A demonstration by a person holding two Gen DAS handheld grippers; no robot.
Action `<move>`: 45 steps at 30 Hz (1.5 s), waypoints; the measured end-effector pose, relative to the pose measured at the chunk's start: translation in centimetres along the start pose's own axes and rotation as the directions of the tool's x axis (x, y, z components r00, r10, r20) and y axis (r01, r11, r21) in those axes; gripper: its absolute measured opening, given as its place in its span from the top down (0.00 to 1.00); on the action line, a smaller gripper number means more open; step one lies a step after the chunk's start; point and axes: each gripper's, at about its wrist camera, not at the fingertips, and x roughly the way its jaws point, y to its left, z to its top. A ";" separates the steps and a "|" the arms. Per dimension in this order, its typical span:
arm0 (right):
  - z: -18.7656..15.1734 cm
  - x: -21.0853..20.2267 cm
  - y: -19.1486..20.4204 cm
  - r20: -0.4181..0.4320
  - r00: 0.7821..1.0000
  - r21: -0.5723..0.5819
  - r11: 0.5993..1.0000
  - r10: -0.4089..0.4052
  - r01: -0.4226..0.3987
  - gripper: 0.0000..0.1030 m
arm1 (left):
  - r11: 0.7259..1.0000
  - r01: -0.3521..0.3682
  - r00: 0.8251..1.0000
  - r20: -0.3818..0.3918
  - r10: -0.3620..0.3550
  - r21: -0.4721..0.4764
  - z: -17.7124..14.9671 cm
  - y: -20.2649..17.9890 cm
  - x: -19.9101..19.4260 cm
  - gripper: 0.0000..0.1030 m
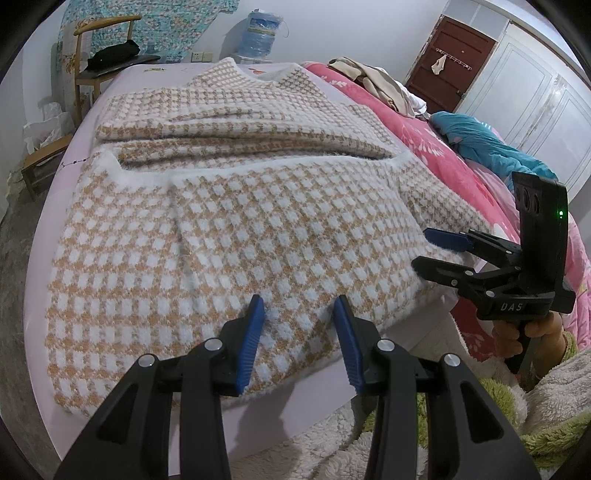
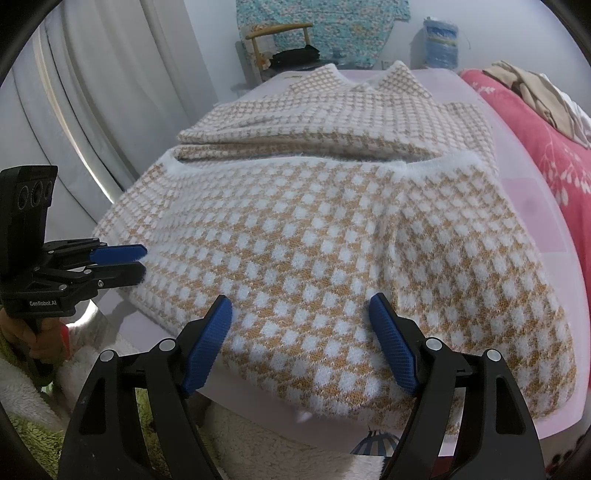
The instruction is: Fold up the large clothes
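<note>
A large tan-and-white checked knit sweater (image 1: pixel 221 221) lies on the pale pink bed (image 1: pixel 48 206), its lower half folded up over the upper half, white hem across the middle. It also shows in the right wrist view (image 2: pixel 332 229). My left gripper (image 1: pixel 299 306) is open, fingers hovering just over the near folded edge, holding nothing. My right gripper (image 2: pixel 301 306) is open over the near edge too, empty. In the left wrist view the right gripper (image 1: pixel 424 247) sits at the sweater's right edge, jaws apart. In the right wrist view the left gripper (image 2: pixel 142 262) is at the sweater's left edge.
A red floral quilt (image 1: pixel 424 133) with beige clothes (image 1: pixel 373 81) and a teal cloth (image 1: pixel 487 144) lies along the bed's right side. A wooden chair (image 1: pixel 107 62) and a water jug (image 1: pixel 260 33) stand behind the bed. A fluffy white rug (image 1: pixel 332 443) lies below.
</note>
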 end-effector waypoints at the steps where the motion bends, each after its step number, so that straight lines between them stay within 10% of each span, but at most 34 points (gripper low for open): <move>1: 0.0 0.0 0.0 0.000 1.000 0.000 1.000 0.000 0.000 0.29 | 1.000 0.000 1.000 0.000 0.000 0.000 0.0 0.0 0.0 0.62; 37: 0.0 0.0 0.0 0.002 1.000 0.003 1.000 0.001 -0.001 0.28 | 1.000 0.013 1.000 -0.004 -0.013 -0.018 0.0 0.3 -0.1 0.62; 45: 0.7 -0.2 -0.3 -0.014 0.999 0.027 0.999 0.036 -0.036 0.28 | 0.996 -0.087 0.996 0.017 0.087 -0.008 1.3 1.5 -1.6 0.59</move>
